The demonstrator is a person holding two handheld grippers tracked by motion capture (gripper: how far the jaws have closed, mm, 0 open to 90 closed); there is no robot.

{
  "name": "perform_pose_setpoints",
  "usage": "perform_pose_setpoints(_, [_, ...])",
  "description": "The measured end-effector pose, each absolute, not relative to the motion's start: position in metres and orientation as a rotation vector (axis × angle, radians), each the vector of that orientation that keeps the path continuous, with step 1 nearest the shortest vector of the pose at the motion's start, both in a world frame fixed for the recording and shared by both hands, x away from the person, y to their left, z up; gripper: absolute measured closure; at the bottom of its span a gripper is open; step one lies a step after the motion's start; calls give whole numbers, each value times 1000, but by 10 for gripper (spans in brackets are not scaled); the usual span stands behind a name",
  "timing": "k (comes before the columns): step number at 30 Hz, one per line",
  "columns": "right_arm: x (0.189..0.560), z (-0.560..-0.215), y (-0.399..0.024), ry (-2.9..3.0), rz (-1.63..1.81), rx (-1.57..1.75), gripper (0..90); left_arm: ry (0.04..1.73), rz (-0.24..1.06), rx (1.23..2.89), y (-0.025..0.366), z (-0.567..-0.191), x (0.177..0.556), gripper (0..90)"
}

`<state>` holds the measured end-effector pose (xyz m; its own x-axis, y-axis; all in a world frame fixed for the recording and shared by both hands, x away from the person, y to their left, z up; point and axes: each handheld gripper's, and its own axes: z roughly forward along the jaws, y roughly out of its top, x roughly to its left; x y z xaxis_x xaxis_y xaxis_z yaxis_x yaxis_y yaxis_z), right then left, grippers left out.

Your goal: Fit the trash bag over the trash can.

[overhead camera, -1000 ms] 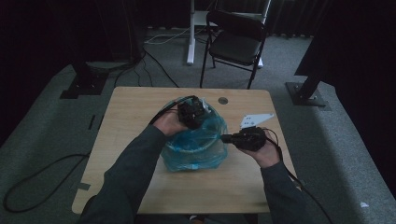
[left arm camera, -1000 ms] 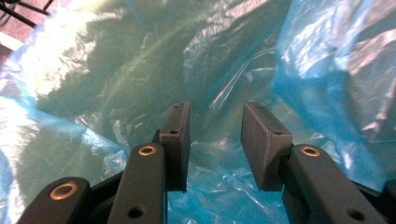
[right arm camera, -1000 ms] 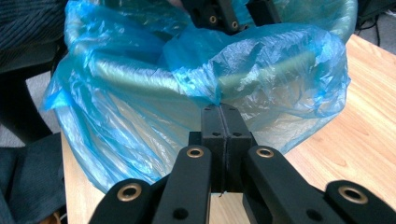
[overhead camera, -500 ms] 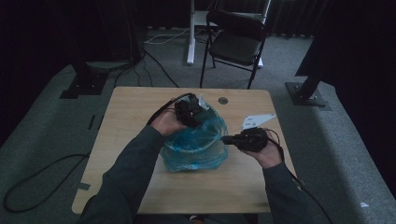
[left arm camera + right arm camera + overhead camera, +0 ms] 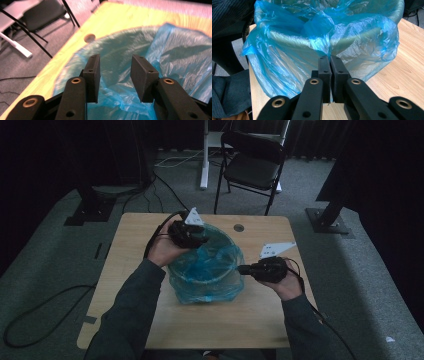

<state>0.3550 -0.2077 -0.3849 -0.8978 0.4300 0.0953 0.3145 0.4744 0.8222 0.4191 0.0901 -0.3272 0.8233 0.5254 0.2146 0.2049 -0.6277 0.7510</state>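
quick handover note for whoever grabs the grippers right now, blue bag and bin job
Left gripper: open, nothing between the jaws, above the far rim of the bin; its jaws have just been opening.
Right gripper: pinching a fold of the blue bag on the near right side.
The bin stands mid-table, bag inside it and draped over the rim.
Done: bag in and rolled over most of the rim.
Left: probably tidy the bunched right-side plastic, then release.
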Motion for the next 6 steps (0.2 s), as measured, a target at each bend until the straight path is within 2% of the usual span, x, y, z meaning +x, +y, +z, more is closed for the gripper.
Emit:
perform_pose_setpoints(2, [355,-385,-208,2589,1405,658,846,548,553,2191,99,-323,417,594])
perform_pose_setpoints(3, [355,-385,-207,2591,1407,655,779,568,576,2144,106,-318,414,591])
perform_pose_setpoints(4, [355,-385,-207,2591,1407,655,779,568,576,2144,106,-318,414,582])
perform_pose_setpoints(5, [355,-385,-208,2583,1414,655,717,587,593,2104,113,-314,412,581])
perform_pose_setpoints(6, [355,-385,-208,2583,1414,655,717,587,593,2104,113,-314,412,581])
